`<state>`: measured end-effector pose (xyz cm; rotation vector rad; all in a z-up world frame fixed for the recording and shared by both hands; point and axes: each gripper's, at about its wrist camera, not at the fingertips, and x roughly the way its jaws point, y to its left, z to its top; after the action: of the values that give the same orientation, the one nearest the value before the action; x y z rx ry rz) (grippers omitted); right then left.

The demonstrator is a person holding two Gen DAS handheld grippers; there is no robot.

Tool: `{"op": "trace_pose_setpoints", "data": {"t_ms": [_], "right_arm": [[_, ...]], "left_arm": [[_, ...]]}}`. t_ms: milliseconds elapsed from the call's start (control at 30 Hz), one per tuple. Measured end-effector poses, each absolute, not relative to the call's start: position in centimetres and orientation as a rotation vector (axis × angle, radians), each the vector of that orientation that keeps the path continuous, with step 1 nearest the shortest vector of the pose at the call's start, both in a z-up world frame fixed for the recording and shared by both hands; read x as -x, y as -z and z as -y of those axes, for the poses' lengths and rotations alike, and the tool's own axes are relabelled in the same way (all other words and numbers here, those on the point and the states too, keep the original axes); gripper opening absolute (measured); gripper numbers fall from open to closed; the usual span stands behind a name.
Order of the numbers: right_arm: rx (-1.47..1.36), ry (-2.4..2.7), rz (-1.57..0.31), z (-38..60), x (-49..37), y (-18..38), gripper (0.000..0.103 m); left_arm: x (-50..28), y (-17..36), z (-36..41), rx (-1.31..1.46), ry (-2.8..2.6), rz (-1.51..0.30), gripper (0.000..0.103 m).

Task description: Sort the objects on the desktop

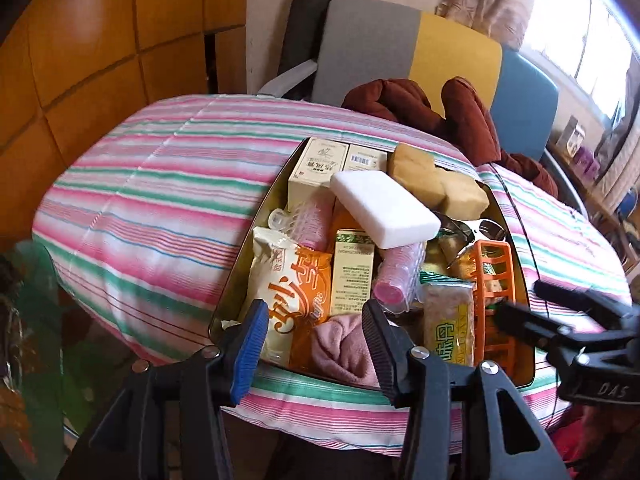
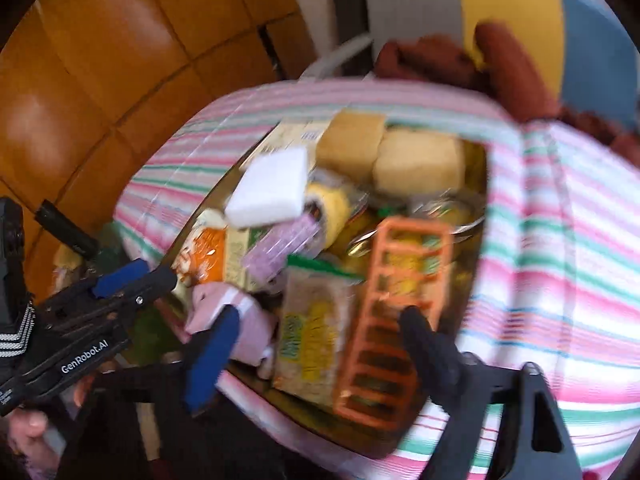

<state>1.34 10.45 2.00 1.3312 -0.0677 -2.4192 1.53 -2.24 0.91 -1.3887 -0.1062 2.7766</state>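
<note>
A gold tray (image 1: 226, 312) (image 2: 476, 184) on the striped tablecloth is heaped with items. Among them are a white sponge block (image 1: 384, 210) (image 2: 272, 188), an orange plastic rack (image 1: 496, 280) (image 2: 400, 300), a yellow snack packet (image 1: 444, 320) (image 2: 316, 332), a pink cloth (image 1: 340, 344) (image 2: 244, 320) and tan sponges (image 1: 432, 180). My left gripper (image 1: 316, 340) hangs open over the tray's near end, above the pink cloth, with nothing gripped. My right gripper (image 2: 320, 348) stands wide open above the snack packet and the rack, touching neither. The right wrist view is blurred.
A striped cloth (image 1: 160, 200) covers the round table. A chair with grey, yellow and blue panels (image 1: 452, 48) stands behind it, with a dark red garment (image 1: 468, 120) draped there. Wooden panelling (image 1: 80, 40) lies to the left. Each gripper appears in the other's view.
</note>
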Motion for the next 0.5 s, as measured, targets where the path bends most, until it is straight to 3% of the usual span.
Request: {"op": "trace_pose_setpoints", "data": {"t_ms": [100,300,500], "right_arm": [[-1.306,2.518,-0.031,-10.4,-1.6,-3.6,0.094],[-1.284,2.581,-0.079,-10.3,-1.7,-5.0,0.097],[-1.236,2.636,-0.137,-8.9,-2.4,-5.6,0.103]], "left_arm": [[-1.7,-1.6,1.6,1.385,-2.803,0.046,0.049],[-2.6,-3.6,1.2,1.338,-2.892,-0.063,0.049],[-3.1,-4.0,2.1,1.337,-2.907,0.072,0.049]]}}
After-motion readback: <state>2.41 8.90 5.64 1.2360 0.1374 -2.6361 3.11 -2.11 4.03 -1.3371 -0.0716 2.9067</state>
